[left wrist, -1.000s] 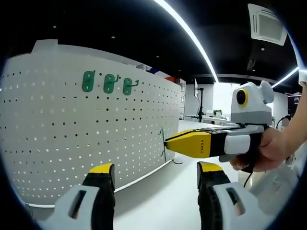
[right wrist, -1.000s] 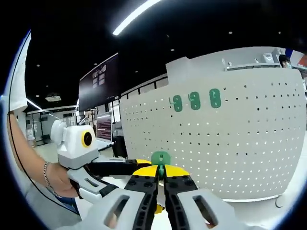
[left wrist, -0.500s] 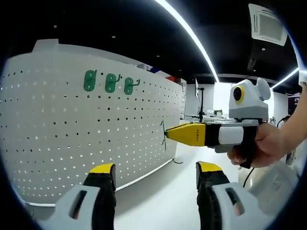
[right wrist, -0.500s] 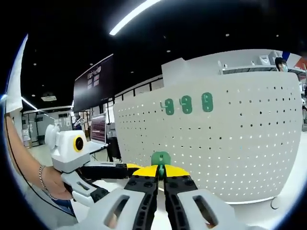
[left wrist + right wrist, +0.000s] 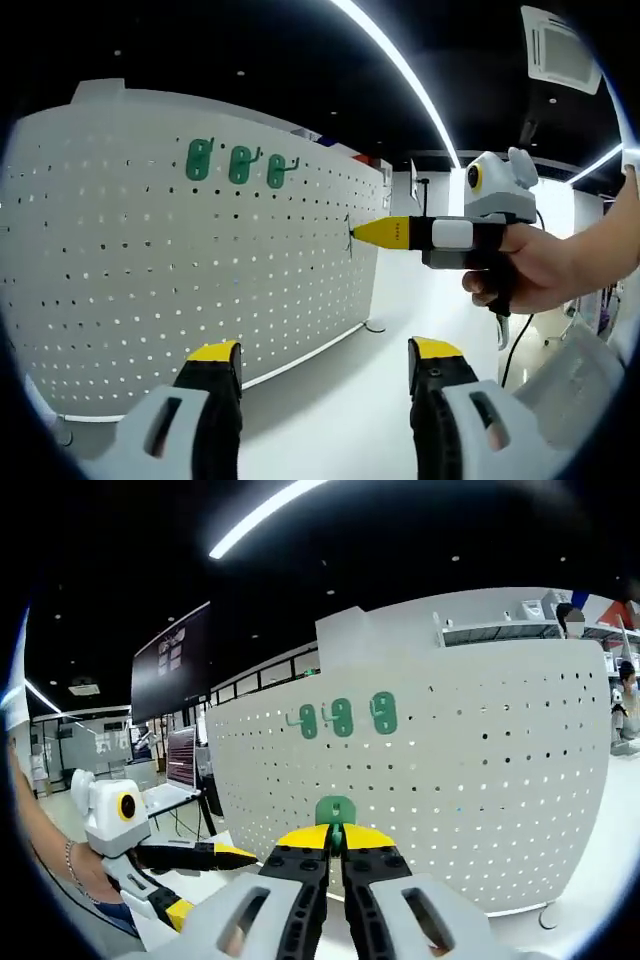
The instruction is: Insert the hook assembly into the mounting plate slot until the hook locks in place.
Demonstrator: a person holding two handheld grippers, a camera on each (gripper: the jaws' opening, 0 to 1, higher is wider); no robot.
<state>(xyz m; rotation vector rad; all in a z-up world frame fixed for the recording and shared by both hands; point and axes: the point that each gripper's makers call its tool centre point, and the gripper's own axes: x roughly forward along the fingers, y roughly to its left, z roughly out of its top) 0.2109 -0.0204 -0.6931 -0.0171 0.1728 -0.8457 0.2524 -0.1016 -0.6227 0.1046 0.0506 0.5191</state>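
Observation:
A white pegboard (image 5: 150, 270) stands upright with three green hooks (image 5: 238, 163) mounted near its top. My right gripper (image 5: 356, 232) comes in from the right in a person's hand, and its yellow tip holds a thin green hook (image 5: 351, 231) right at the board's face. In the right gripper view, my right gripper (image 5: 336, 836) is shut on that green hook (image 5: 335, 811), facing the pegboard (image 5: 470, 780) below the three mounted hooks (image 5: 342, 717). My left gripper (image 5: 325, 352) is open with nothing in it, low in front of the board. It also appears at the lower left (image 5: 210, 882), held by a hand.
A white surface (image 5: 340, 410) runs along the board's base, with a small cable loop (image 5: 373, 326) near the board's right end. A dark wall screen (image 5: 170, 665) hangs left of the board. Shelves and a person (image 5: 572, 620) show above the board's right end.
My right gripper has risen with the green hook and drawn in toward the pegboard's face. The left gripper stays open and low.

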